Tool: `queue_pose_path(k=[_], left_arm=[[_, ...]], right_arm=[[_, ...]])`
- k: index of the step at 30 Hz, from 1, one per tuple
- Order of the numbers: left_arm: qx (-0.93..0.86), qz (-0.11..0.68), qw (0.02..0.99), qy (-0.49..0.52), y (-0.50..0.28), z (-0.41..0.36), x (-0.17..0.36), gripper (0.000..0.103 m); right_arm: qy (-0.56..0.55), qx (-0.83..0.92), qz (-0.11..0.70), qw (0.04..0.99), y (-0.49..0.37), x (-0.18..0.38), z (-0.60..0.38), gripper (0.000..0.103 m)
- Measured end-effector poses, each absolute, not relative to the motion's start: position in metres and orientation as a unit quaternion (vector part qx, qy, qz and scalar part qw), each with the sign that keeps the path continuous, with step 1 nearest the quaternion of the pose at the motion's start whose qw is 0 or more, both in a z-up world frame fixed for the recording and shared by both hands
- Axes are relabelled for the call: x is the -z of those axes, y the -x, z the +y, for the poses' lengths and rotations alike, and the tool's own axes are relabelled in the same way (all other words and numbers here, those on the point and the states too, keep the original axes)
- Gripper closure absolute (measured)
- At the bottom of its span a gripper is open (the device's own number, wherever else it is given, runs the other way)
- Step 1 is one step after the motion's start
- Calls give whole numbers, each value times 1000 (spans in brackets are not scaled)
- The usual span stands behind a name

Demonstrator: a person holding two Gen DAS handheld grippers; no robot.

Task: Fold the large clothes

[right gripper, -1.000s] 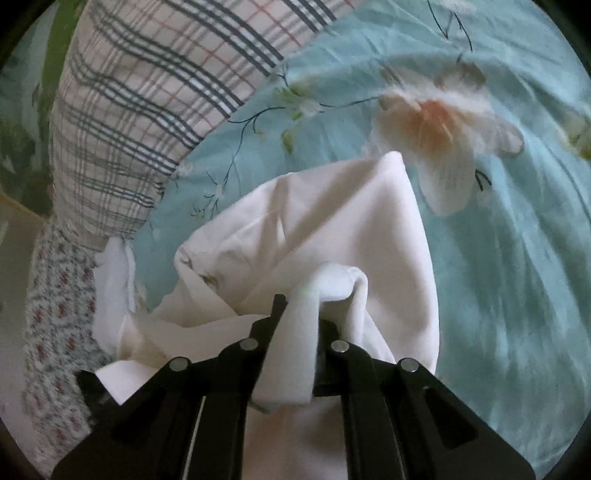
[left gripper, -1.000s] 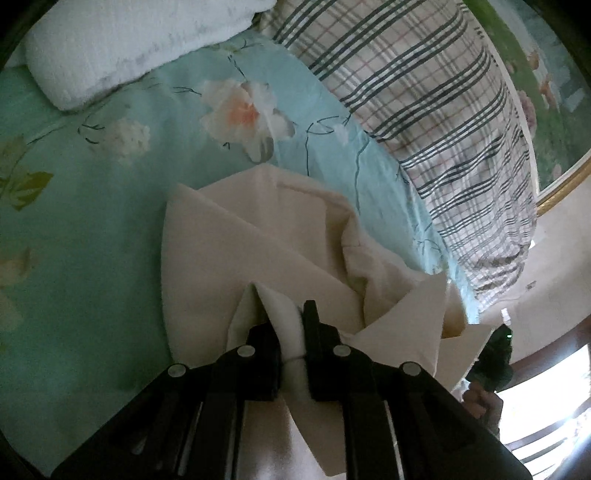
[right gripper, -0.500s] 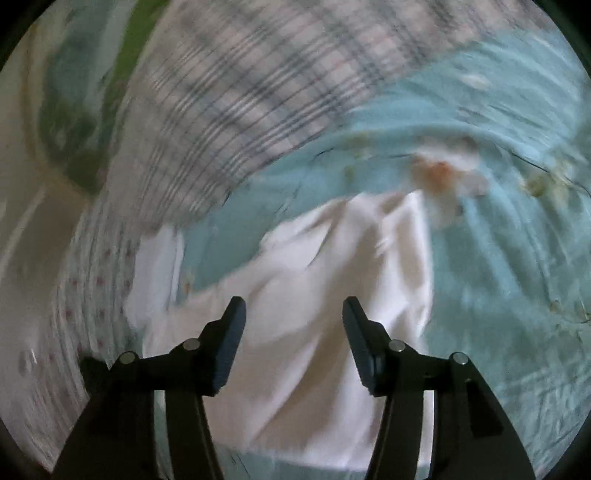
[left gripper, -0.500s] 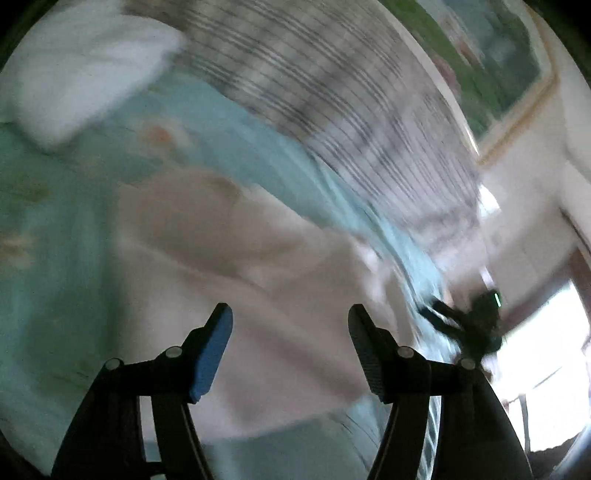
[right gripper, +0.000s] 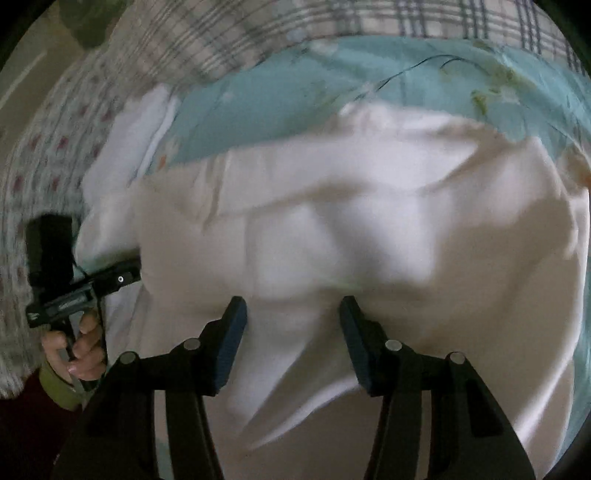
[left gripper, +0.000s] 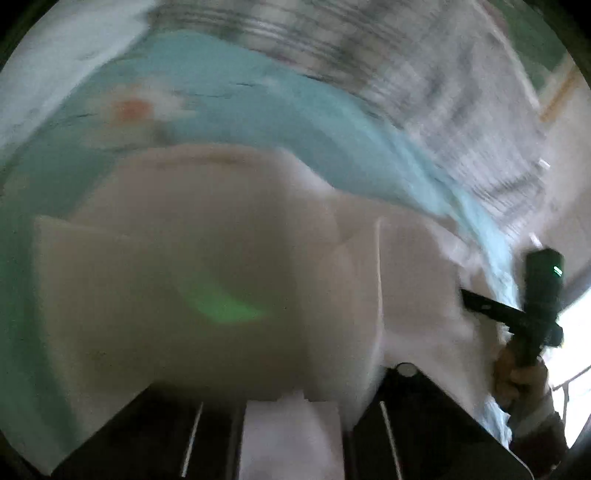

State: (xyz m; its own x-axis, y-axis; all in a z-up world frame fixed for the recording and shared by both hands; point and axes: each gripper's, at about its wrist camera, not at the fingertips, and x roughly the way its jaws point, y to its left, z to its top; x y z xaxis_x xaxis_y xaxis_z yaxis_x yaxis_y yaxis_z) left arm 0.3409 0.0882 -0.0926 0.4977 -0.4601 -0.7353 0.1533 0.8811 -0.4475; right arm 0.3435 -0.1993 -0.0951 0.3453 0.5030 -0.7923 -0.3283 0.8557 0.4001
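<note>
On one teal sheet (right gripper: 280,96), one cream garment (right gripper: 369,229)

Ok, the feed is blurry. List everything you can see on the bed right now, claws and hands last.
garment: one, cream, crumpled mid-bed
bedsheet: one, teal with flowers, under the garment
plaid blanket: one, grey-white check, beyond the sheet
towel: one, white, far corner in the left wrist view
flowered cloth: one, pale with red sprigs, beside the left claw
left claw: black, shut, at the garment's edge; grip unclear
right claw: black, jaws closing over the garment, nothing pinched
left hand, right hand: each on a claw handle
</note>
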Motion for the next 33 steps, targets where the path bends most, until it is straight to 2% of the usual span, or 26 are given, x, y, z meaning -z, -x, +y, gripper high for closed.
queue_pose_path(k=[4, 6, 8, 10, 17, 18, 19, 21, 27, 33], left_arm=[[158, 455, 852, 208, -345, 124, 100, 102], [141, 447, 855, 222, -345, 138, 100, 102], [137, 446, 855, 226, -342, 148, 102, 102], [131, 444, 862, 207, -337, 152, 100, 102], [104, 446, 865, 206, -306, 160, 93, 103], [103, 445, 865, 208, -298, 161, 89, 97], [106, 442, 867, 206, -289, 158, 83, 83], [110, 436, 872, 195, -267, 148, 72, 67], [191, 434, 856, 206, -209, 104, 57, 61], [229, 459, 827, 230, -167, 71, 69, 54]], right_arm=[[-109, -189, 485, 847, -372, 98, -214, 50], [-148, -155, 470, 857, -381, 101, -237, 54], [-198, -129, 462, 855, -381, 100, -262, 54], [-231, -138, 449, 852, -371, 90, -273, 53], [-218, -188, 433, 854, -301, 52, -280, 53], [-212, -190, 437, 853, -295, 50, -274, 53], [-206, -191, 440, 853, -288, 50, -272, 53], [-196, -192, 447, 851, -270, 52, -270, 53], [-191, -197, 469, 840, -230, 67, -264, 53], [-212, -193, 465, 837, -201, 69, -267, 53]])
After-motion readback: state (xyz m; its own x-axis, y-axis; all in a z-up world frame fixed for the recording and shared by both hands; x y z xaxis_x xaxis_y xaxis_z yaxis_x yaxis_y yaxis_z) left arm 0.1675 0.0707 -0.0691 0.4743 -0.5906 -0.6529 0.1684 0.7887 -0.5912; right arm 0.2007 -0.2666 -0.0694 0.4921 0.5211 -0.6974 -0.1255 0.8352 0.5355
